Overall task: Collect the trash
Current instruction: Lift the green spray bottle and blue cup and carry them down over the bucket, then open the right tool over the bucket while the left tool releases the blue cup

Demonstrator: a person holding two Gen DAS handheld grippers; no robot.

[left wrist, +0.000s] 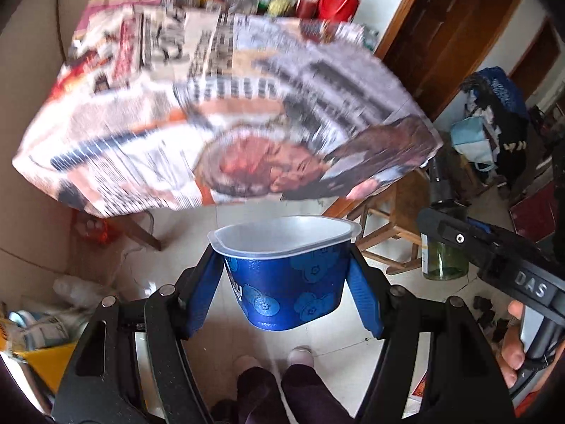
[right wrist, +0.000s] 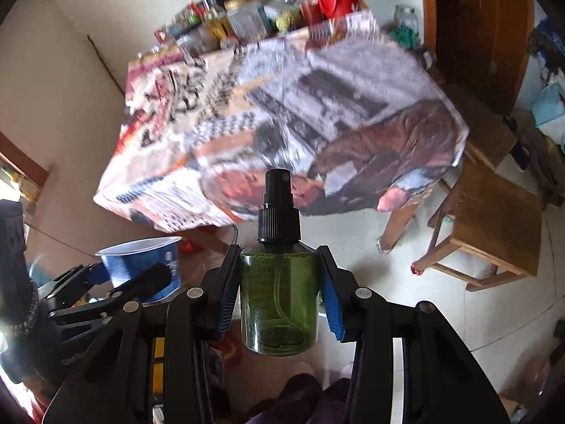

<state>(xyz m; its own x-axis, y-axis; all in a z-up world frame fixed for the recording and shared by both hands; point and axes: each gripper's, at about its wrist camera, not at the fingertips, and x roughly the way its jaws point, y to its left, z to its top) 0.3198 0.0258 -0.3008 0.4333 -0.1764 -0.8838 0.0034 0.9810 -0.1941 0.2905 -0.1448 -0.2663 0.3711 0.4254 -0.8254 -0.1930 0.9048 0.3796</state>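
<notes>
Table ahead; open floor below

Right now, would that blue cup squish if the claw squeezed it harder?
Probably, yes. The blue cup has a thin white rim and looks like light plastic, so it would likely dent. It seems empty, so it's probably very light. Its glossy, tapered sides might let it slip down between the left claw pads.
</notes>
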